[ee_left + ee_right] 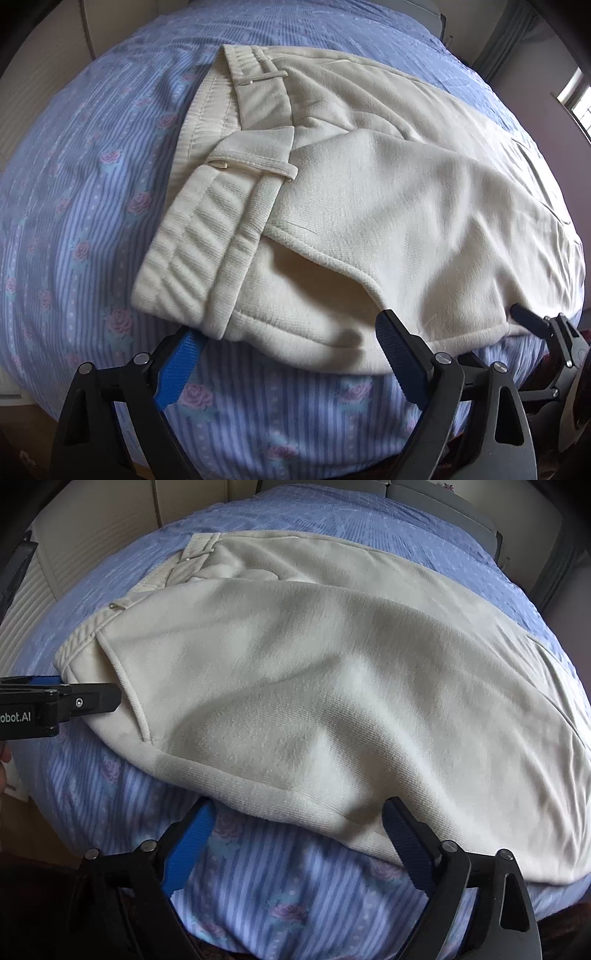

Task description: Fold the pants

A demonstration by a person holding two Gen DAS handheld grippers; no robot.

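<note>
Cream pants [369,206] lie flat on a blue striped bedspread [74,192], waistband to the left with belt loops showing. My left gripper [288,332] is open at the near edge of the pants by the waistband and pocket opening, with cloth between its blue pads. My right gripper [299,812] is open at the near edge of the pants [314,686] further along the leg. The right gripper also shows at the right edge of the left wrist view [535,321]. The left gripper shows at the left of the right wrist view [88,698].
The bedspread [280,886] with pink roses hangs over the near edge of the bed. A pale ribbed wall or cabinet [74,554] stands to the left. A window [576,96] is at the far right.
</note>
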